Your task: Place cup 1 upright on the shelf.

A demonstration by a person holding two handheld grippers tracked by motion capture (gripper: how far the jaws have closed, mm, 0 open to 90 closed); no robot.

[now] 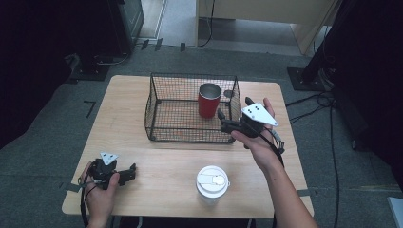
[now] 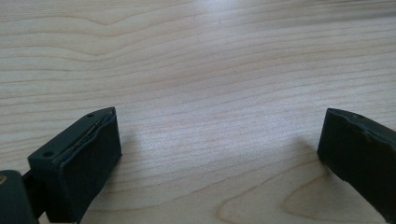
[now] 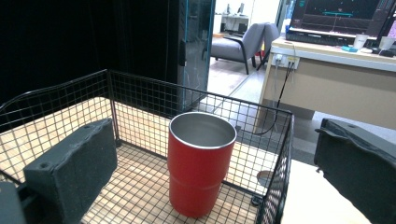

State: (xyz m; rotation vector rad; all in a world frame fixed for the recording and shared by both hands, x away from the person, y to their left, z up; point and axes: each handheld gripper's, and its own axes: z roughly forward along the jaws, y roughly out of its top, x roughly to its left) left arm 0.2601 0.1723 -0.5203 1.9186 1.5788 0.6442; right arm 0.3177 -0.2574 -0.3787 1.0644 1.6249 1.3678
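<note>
Red tumbler (image 3: 201,163), steel-lined, stands upright in basket (image 1: 157,107); both claws gape empty.

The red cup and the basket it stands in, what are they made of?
The red cup looks like metal: its inside is dull silver-grey with a thin shiny rim, and the outside has a smooth, matte red coat, probably paint. The basket looks like thin black wire, crossed into small squares you can see the wooden table through.
</note>
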